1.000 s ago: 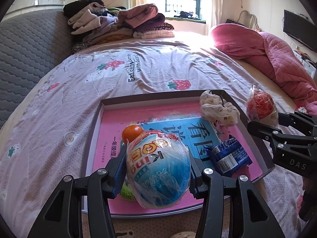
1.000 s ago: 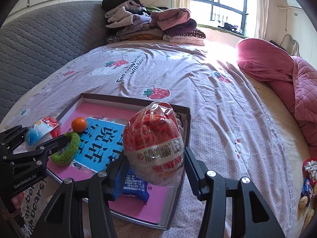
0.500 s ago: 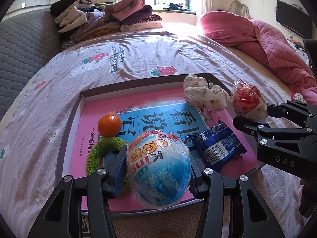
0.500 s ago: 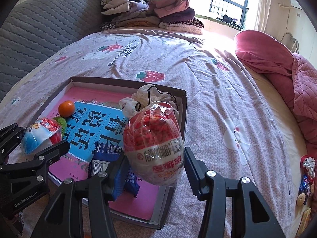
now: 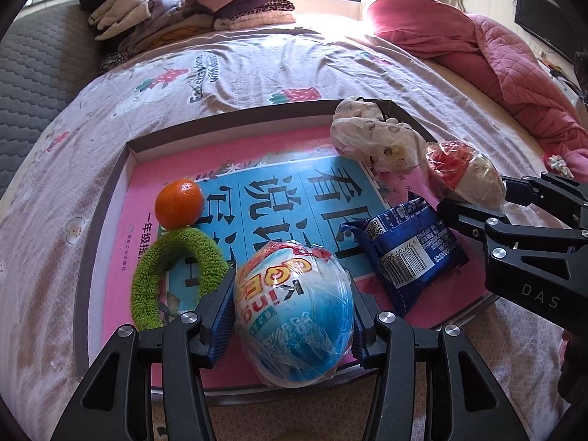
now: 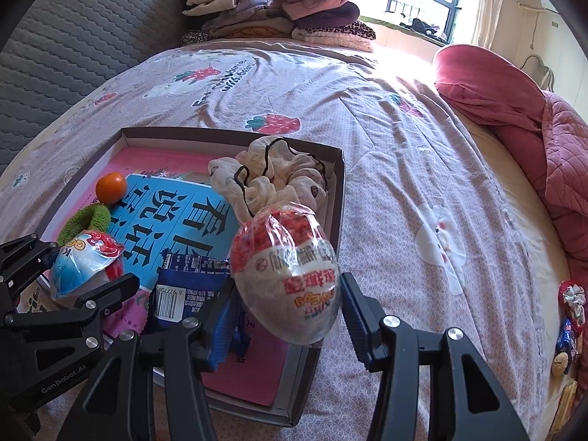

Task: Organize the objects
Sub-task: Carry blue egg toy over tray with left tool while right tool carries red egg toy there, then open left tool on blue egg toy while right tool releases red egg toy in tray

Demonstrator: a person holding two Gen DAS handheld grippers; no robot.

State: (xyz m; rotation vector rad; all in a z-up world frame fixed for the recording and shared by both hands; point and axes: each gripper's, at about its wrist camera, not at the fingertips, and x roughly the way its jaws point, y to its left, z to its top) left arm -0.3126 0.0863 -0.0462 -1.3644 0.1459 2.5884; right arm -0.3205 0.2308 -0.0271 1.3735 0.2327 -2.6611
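Readable print on gripper bodies, wrappers, book and bedsheet.

"DAS" on the right gripper (image 5: 505, 193) body; "GenRobot.AI" on the left gripper (image 6: 88, 279) body. "King" upside down on the blue wrapped egg (image 5: 294, 316). Barcode digits beginning "6 9777" on the blue snack packet (image 5: 408, 250). Large black Chinese characters on the blue book cover (image 5: 279, 198) in the tray; red Chinese characters, inverted, on the red-and-white wrapped egg (image 6: 290, 275). English lettering on the far bedsheet (image 6: 257, 84), too warped to read.
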